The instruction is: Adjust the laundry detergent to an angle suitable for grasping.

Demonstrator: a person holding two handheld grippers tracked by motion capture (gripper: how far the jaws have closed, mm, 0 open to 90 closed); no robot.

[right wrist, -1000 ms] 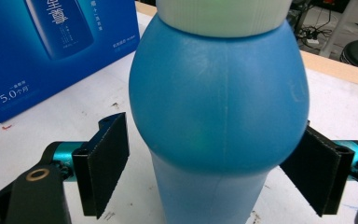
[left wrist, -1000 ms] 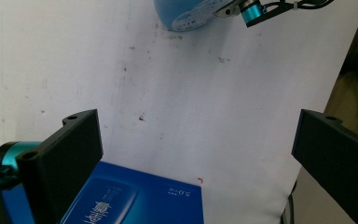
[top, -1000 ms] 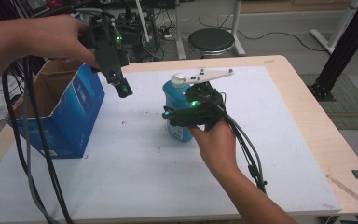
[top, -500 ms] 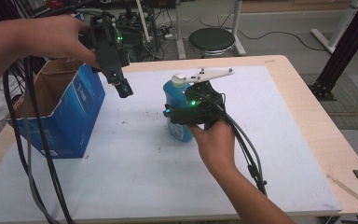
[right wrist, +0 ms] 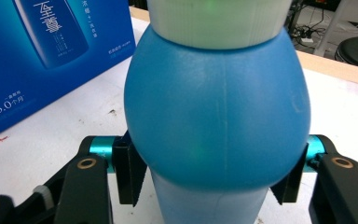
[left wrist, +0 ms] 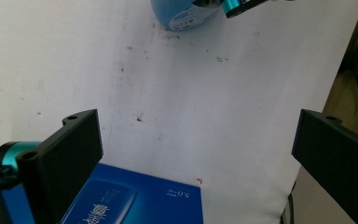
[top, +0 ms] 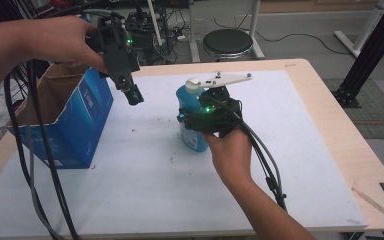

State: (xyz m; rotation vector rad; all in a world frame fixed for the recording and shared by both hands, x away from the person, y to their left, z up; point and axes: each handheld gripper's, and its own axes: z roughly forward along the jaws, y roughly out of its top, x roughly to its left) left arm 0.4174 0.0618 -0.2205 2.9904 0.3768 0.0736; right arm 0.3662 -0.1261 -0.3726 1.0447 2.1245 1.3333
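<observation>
A blue bottle [top: 192,137] with a white cap [top: 194,84] stands upright near the middle of the white mat. My right gripper [top: 186,120] reaches it from the near side. Its jaws have just been closing, and now its pads [right wrist: 131,173] press on both flanks of the bottle [right wrist: 214,107] below its bulge. An open blue cardboard box [top: 86,114] stands at the left. My left gripper [top: 133,95] hangs in the air beside the box's right end, pointing down and open with nothing between its fingers [left wrist: 70,154]. It looks down on the box's printed side [left wrist: 140,203] and the bottle's base [left wrist: 179,11].
The white mat [top: 145,190] covers most of the wooden table [top: 350,150]. Cables trail from both grippers over the left and front edges. A black stool [top: 228,44] and a black frame leg [top: 370,50] stand beyond the table. A thin strip [top: 375,205] lies at the table's right front corner.
The right gripper's jaws have drawn in round the bottle. Both hands and the bottle keep their places.
</observation>
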